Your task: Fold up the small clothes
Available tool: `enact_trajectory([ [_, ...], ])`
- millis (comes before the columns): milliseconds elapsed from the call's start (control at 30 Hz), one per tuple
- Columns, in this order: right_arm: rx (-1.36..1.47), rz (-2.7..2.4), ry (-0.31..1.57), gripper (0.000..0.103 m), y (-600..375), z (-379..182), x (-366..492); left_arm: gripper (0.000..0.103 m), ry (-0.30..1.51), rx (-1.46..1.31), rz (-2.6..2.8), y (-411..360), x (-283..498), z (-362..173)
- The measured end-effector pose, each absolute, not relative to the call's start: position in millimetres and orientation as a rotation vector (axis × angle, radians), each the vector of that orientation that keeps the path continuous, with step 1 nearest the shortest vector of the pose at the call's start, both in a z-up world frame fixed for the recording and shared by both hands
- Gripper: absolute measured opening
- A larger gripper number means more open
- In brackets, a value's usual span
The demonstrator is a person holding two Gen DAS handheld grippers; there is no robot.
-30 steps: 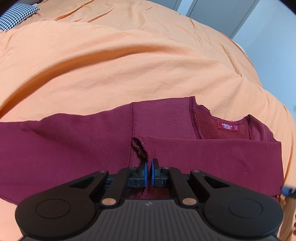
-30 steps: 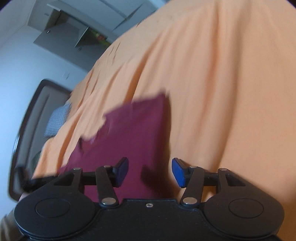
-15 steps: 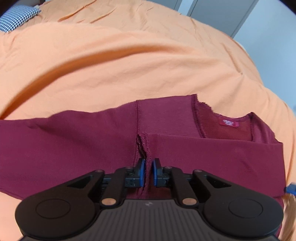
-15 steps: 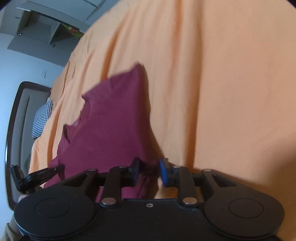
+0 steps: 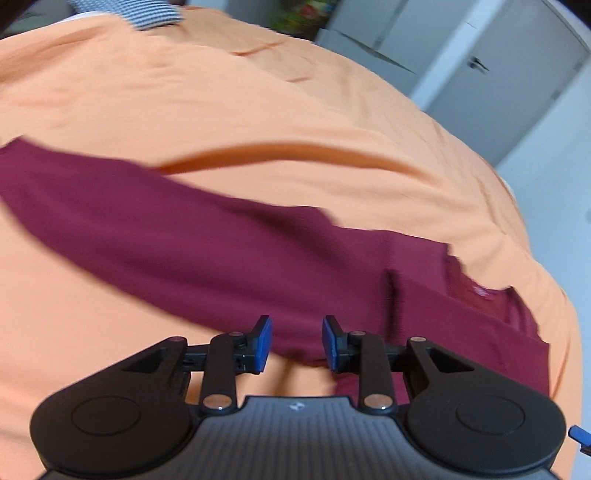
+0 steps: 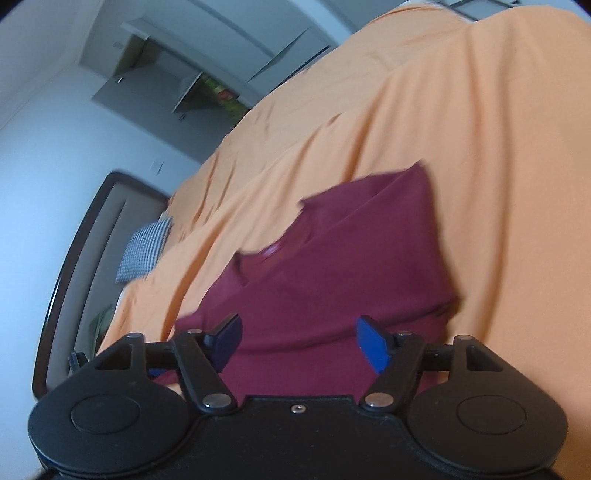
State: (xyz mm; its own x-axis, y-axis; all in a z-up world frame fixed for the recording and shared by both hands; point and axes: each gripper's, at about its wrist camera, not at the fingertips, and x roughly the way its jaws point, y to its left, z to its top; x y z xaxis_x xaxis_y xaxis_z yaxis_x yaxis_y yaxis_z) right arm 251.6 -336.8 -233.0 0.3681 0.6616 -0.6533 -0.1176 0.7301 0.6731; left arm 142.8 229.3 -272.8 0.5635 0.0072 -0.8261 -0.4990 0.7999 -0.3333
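Note:
A dark red sweatshirt lies flat on the orange bedsheet, one long sleeve stretched to the left and its neck label at the right. My left gripper hovers over the garment's near edge; its jaws are opening and no cloth is pinched between the blue pads. In the right wrist view the same sweatshirt lies partly folded on the sheet. My right gripper hangs above it, its jaws opening wide, with nothing held.
A checked pillow lies at the head of the bed, seen again beside the dark headboard. Grey wardrobe doors stand beyond the bed. A shelf niche is in the far wall.
My left gripper let go of the folded sleeve seam, opened and slid left along the garment. My right gripper narrowed at the cloth's edge, then opened wide and rose.

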Motion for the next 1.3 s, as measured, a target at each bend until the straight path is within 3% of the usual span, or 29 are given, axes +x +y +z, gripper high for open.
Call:
enact_trajectory([
  [167, 0.538, 0.535, 1.134, 0.075, -303.9, -240.8, 241.5, 0.035, 0.918, -0.634, 0.225, 242.1, 135.7, -261.0],
  [233, 0.553, 0.529, 1.138, 0.075, -300.1, -240.8, 238.3, 0.045, 0.909, -0.607, 0.147, 228.6, 153.8, -256.9],
  [567, 0.560, 0.496, 1.111, 0.075, -308.6, -228.6, 230.0, 0.044, 1.047, -0.436, 0.059, 152.0, 262.1, -299.5],
  [600, 0.562, 0.491, 1.109, 0.075, -312.2, -228.6, 229.7, 0.041, 1.058, -0.427, 0.057, 149.1, 263.9, -303.0],
  [700, 0.568, 0.470, 1.114, 0.075, -323.6, -230.0, 226.7, 0.006, 1.082, -0.386, 0.068, 144.7, 260.9, -307.1],
  [800, 0.578, 0.453, 1.127, 0.076, -331.8, -234.9, 225.1, 0.004, 1.039, -0.433, 0.098, 154.8, 250.2, -294.8],
  [1100, 0.602, 0.460, 1.147, 0.076, -332.7, -241.8, 224.2, 0.003, 1.026, -0.526, 0.160, 183.4, 234.8, -297.8],
  [1167, 0.604, 0.470, 1.140, 0.076, -330.3, -241.0, 225.0, 0.010, 1.012, -0.544, 0.114, 178.0, 235.1, -295.7],
  [1200, 0.600, 0.475, 1.138, 0.076, -328.8, -240.7, 225.5, 0.019, 1.017, -0.519, 0.102, 172.8, 238.1, -295.9],
  [1300, 0.587, 0.482, 1.144, 0.076, -324.3, -240.5, 227.3, 0.021, 1.057, -0.457, 0.096, 158.9, 250.3, -304.9],
])
